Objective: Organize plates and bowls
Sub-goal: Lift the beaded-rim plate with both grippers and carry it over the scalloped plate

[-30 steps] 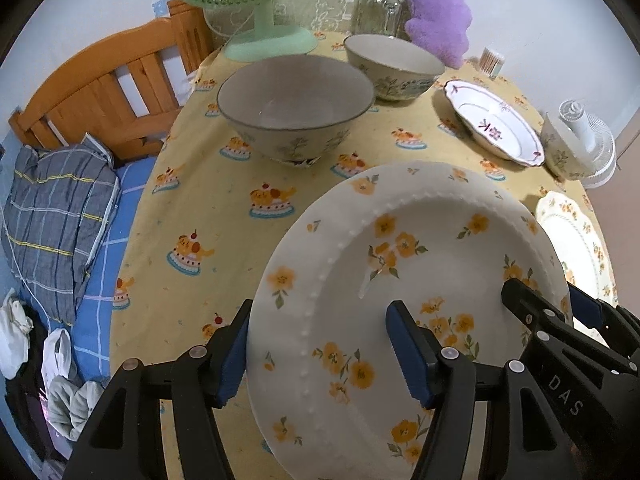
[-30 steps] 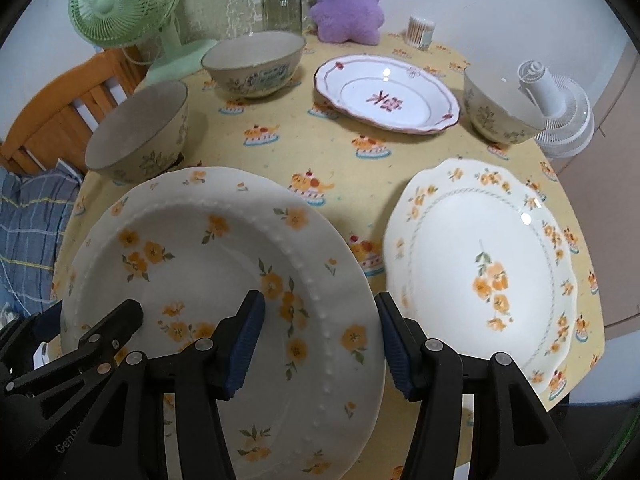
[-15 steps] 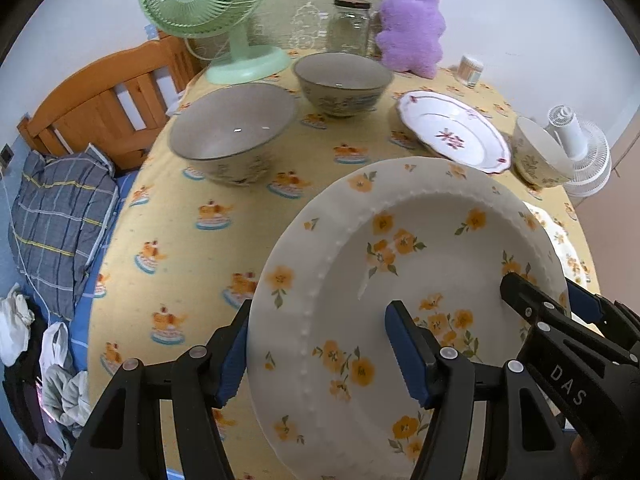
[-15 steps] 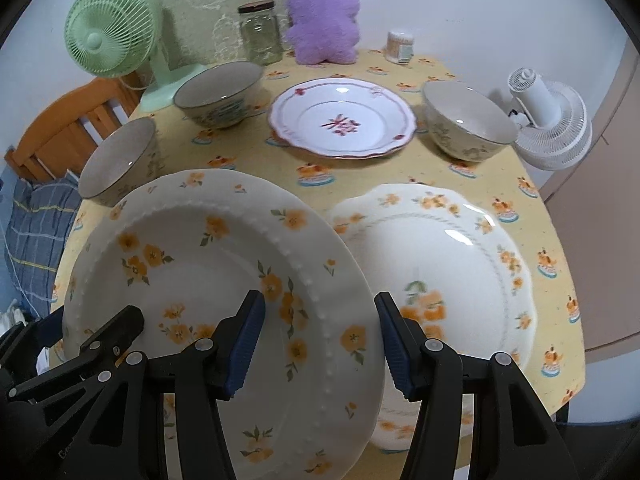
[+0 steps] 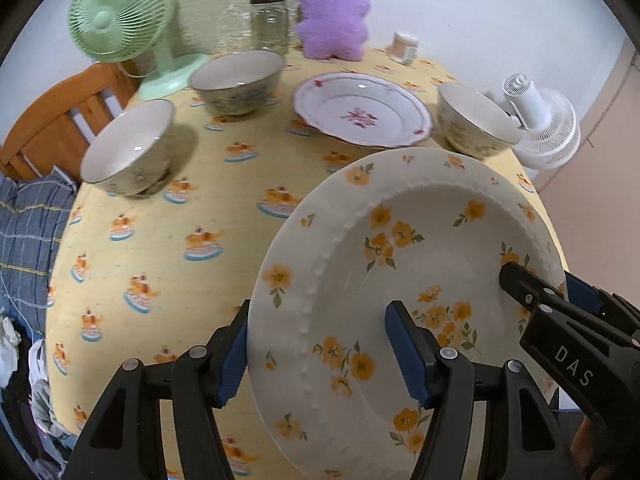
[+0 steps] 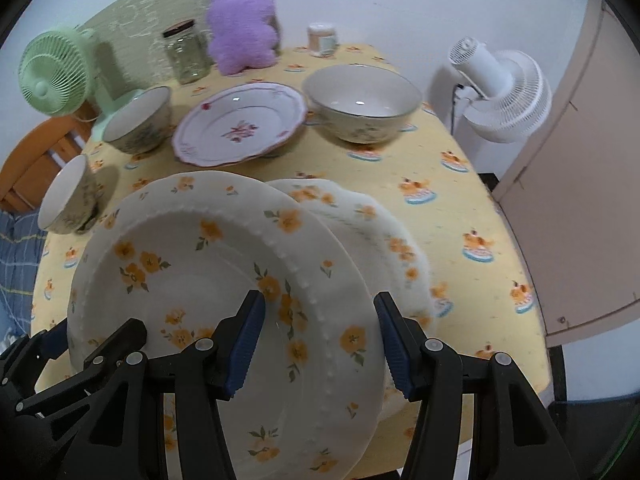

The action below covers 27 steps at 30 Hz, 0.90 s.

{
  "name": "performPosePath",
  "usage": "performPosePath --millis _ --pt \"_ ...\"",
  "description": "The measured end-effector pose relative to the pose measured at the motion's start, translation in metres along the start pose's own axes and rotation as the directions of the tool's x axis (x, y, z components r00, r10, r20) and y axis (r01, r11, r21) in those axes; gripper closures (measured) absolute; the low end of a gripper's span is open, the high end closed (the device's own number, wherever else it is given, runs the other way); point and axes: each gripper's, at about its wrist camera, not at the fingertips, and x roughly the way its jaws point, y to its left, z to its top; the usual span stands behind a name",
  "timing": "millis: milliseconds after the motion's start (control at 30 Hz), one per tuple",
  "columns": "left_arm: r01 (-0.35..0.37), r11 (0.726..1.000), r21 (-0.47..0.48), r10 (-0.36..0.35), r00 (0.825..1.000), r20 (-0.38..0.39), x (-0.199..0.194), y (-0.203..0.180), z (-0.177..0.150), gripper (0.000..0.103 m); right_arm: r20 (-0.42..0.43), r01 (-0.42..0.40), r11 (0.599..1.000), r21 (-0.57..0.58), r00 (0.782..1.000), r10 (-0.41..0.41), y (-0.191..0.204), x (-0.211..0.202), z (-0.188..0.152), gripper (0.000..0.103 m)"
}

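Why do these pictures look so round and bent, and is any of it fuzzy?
Left wrist view: fisheye lens, dark corners, the tablecloth bulging like a dome; the green fan is slightly blurred, small glints sit in the bowls. Right wrist view: same curving; the scalloped plate under the carried flowered plate looks smeared, the cabinet door bows.

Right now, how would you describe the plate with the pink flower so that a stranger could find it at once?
Look at the round table with the yellow tablecloth, toward its far side, in front of the purple plush toy. There, between two bowls, lies a shallow plate. It alone has a thin reddish rim line and one pink flower in the middle; the other plates carry orange flowers.
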Motion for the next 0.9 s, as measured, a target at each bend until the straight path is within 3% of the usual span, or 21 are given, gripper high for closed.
performPosePath --millis 467,900 --pt "0.055 0.998 0.027 -0.054 0.998 -0.044 0.026 -0.073 0.006 0.037 -0.023 0.048 0.998 0.042 0.999 -0.047 -0.077 0.014 0.004 0.043" --pt "0.003 1.000 -0.029 -0.005 0.996 -0.093 0.050 -0.078 0.010 0.035 -0.029 0.022 0.999 -0.027 0.999 -0.023 -0.082 0.032 0.014 0.043"
